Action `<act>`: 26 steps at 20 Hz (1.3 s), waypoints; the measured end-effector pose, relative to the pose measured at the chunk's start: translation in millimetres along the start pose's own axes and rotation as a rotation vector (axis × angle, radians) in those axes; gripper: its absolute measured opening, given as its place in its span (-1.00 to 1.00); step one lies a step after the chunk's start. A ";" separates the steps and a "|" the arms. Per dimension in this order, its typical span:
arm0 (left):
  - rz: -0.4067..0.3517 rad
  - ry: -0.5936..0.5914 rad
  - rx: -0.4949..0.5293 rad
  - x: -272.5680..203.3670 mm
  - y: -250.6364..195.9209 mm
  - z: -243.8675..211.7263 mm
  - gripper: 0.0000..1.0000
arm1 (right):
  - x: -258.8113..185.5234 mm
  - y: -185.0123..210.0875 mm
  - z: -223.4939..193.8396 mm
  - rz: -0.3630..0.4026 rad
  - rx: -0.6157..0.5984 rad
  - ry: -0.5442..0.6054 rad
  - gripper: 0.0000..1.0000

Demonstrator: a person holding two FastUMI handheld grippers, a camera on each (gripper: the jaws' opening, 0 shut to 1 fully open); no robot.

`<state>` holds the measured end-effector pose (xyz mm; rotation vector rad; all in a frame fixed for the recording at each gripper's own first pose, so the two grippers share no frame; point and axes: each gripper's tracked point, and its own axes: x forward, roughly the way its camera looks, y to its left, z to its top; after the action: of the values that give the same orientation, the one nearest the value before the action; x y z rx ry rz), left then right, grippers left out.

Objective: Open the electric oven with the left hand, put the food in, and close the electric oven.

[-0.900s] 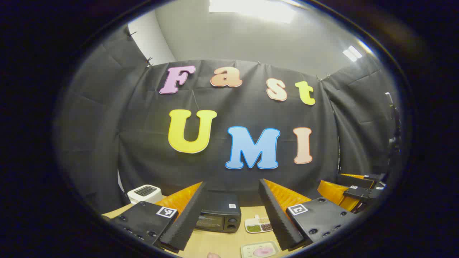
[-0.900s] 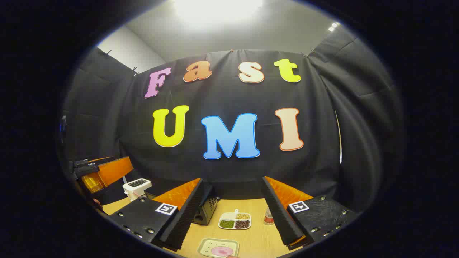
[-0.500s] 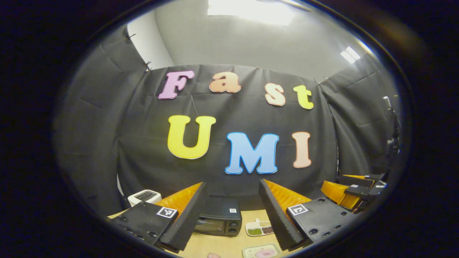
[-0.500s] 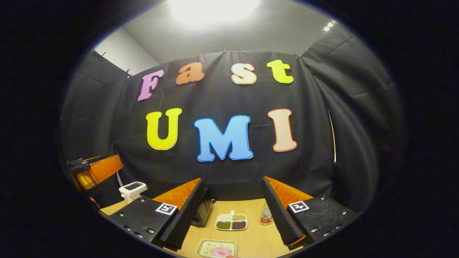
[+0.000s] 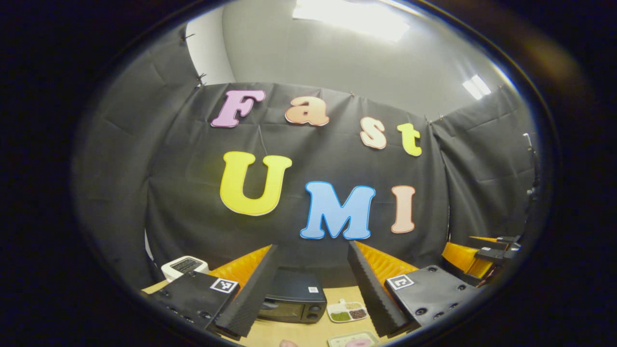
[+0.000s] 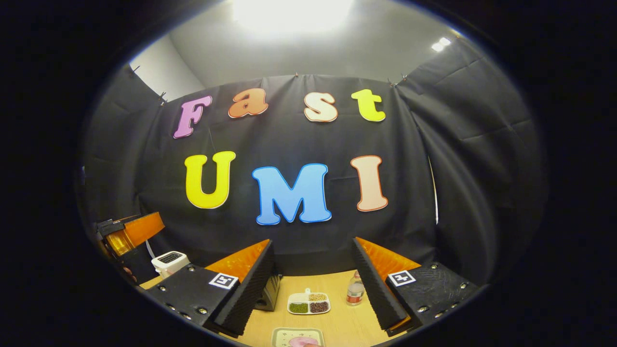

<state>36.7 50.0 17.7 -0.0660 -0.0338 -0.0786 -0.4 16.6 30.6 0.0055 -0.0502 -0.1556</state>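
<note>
**Both hand-held grippers raised, oven door not yet touched**

Nearest me, my left hand-held gripper [image 5: 311,291] has its fingers spread wide with nothing between them, and my right hand-held gripper [image 6: 313,289] is spread the same way and carries nothing. Both hang above the counter [image 6: 344,320], well short of anything on it.

Just below the right one, at the near edge of the counter, lies the food tray [image 6: 298,337] with a pink piece of food [image 6: 301,341] on it. I judge the food soft and light, so I would grip the stiff rim of the tray and not the food, and keep it level so nothing slides off.

A little farther out sits a divided dish [image 6: 309,304] of grains and a small bottle [image 6: 355,291] to its right.

Beyond them, between the fingers in the left gripper view, stands the electric oven [image 5: 294,303], dark, boxy, its door shut, knobs at its right side. The door looks rigid and hinged; I expect to take it at the handle along the top edge, though the handle is too small to make out here. A heavy box like that should stay put when I pull.

A white appliance [image 5: 184,266] stands farther left.
</note>
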 end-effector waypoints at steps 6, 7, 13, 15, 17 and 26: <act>0.045 0.017 0.049 -4.3 -18.9 -12.2 1.00 | 6.7 -12.9 -10.4 0.058 -0.001 0.032 0.95; 0.057 0.020 0.050 -7.6 -21.0 -15.2 1.00 | 7.5 -14.9 -15.3 0.076 0.006 0.039 0.94; 0.071 0.140 0.029 -1.1 -19.0 -71.5 1.00 | 8.0 -28.9 -35.8 0.091 0.027 0.075 0.95; 0.074 0.178 0.045 13.8 -7.1 -91.8 0.93 | 6.5 -31.4 -40.6 0.090 0.023 0.085 0.95; 0.077 0.232 0.053 34.6 14.4 -117.2 0.92 | 7.3 -36.1 -45.7 0.075 -0.005 0.096 0.95; 0.104 0.532 0.057 109.2 118.9 -256.6 0.83 | 6.3 -32.3 -69.8 -0.056 -0.038 0.152 0.95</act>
<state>163.0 142.6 -241.9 0.0117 0.4980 0.0104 4.3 -16.2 -39.1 -0.0189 0.1042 -0.2113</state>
